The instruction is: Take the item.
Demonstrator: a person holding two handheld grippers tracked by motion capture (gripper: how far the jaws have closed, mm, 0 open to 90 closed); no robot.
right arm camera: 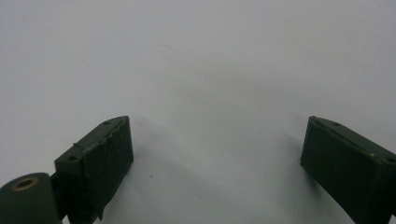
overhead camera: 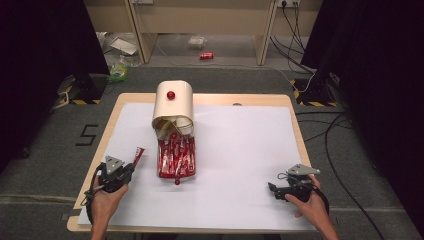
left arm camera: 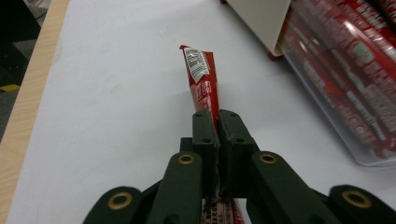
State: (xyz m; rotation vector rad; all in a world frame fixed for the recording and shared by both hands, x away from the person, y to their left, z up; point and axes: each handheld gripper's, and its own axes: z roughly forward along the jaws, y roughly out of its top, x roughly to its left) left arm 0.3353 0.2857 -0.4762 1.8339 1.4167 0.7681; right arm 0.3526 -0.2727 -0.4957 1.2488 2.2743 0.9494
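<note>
In the high view, I am holding my left tool [overhead camera: 128,170] near the front left of the surface [overhead camera: 240,150], and it is gripping a red sachet [overhead camera: 138,155] whose free end is sticking up and away from me. I am taking the cream box [overhead camera: 173,106] with the red knob as my landmark: it is standing toward the far side, a little left of the middle. The sachet is sitting nearer to me than the box and to its left, well apart from it. Directly in front of the box, touching its open mouth, a clear tray [overhead camera: 176,159] of more red sachets is lying flat on the white sheet. My right tool [overhead camera: 274,189] is resting far to the right of the box, near the front right of the surface, with my hand behind it.

In the left gripper view, my jaws are pressing together on the red sachet [left arm camera: 203,86], pinching it at its lower part while the printed end is pointing away over the white sheet. The corner of the cream box [left arm camera: 261,21] and the clear tray [left arm camera: 345,79] are lying off to the right of it.

In the right gripper view, my right tool [right arm camera: 215,144] is standing wide, holding nothing, with its jaws over the bare white sheet.
</note>
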